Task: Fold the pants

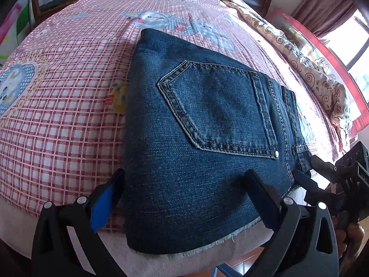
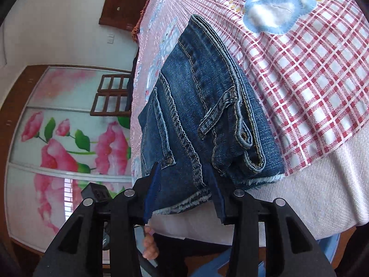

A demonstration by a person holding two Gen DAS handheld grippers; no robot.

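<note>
Folded denim pants on my checked cotton bed

They lie square near the bed's front edge, frayed hem overhanging; my left gripper spreads wide astride them, my right gripper part-open, pads clear.

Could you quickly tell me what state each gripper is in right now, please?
Left gripper: jaws open wide over the folded jeans, holding nothing.
Right gripper: jaws open around the jeans' frayed edge, no grip visible.
</note>
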